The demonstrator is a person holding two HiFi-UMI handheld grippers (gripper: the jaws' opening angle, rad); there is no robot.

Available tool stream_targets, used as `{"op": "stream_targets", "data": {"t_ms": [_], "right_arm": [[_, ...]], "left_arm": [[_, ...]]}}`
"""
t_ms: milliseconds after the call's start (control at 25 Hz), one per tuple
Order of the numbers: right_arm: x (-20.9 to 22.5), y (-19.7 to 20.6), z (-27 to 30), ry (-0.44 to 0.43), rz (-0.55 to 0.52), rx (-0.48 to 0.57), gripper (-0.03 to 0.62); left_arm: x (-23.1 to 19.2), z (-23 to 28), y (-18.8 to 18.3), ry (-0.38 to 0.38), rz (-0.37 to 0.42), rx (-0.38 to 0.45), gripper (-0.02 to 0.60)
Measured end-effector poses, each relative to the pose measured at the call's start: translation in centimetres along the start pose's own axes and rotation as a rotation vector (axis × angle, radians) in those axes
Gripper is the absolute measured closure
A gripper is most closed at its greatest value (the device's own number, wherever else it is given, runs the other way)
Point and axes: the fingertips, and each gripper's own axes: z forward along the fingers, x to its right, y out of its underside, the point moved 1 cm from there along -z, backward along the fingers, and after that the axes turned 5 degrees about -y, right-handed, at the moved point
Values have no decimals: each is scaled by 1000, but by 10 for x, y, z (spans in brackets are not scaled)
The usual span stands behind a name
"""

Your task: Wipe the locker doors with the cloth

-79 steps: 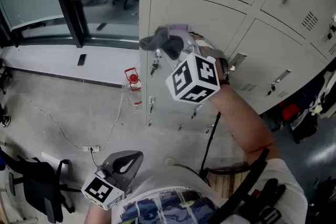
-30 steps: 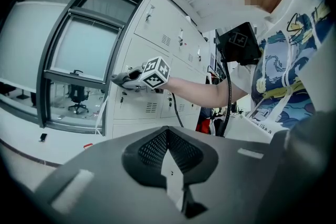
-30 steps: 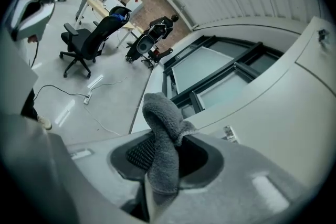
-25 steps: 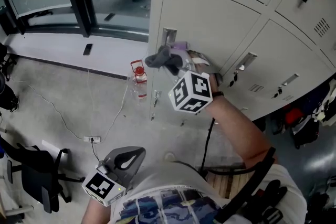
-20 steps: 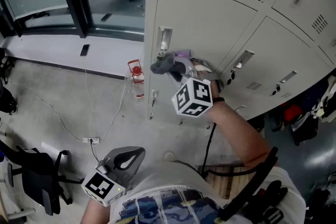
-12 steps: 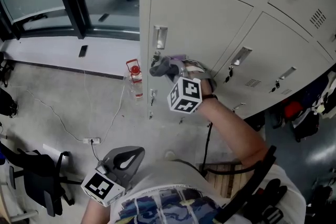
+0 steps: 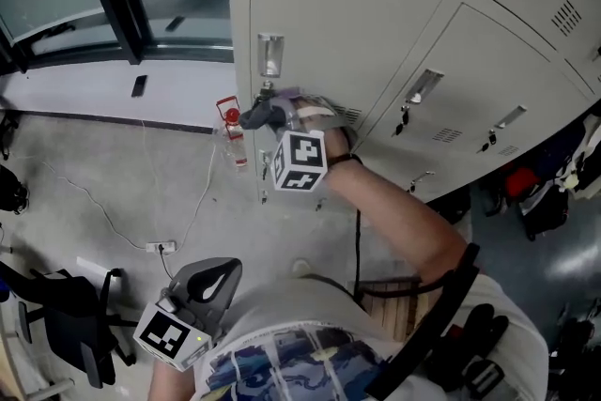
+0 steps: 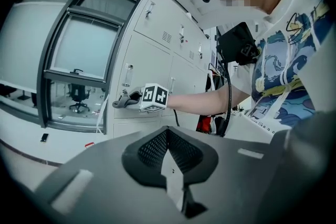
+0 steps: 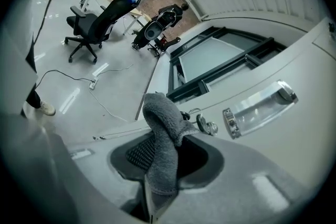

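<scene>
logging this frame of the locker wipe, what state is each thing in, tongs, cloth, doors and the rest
right tongs, shut on the cloth
left tongs, shut, nothing between them, low and away from the lockers
cloth, bunched, clamped at one end, up by the lock
locker doors, all shut
key, in the lock under the handle
bottle, upright on the floor, red cap on

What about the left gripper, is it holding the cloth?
No: the left gripper is shut with nothing between its jaws, while the cloth is clamped in the right gripper.
</scene>
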Motion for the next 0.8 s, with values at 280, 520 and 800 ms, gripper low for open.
{"op": "stream_targets", "data": {"t_ms": [280,520,800], "right_arm": [[-19,-1,21,-42,-8,-2,482],[-40,3,40,-106,16,-4,480],[-63,3,63,-165,65,13,482]], "left_arm": [[-3,4,0,-11,-6,-8,580],[-4,7,1,-21,-17,-14,580],[-8,11,6,-44,-38,-52,580]]}}
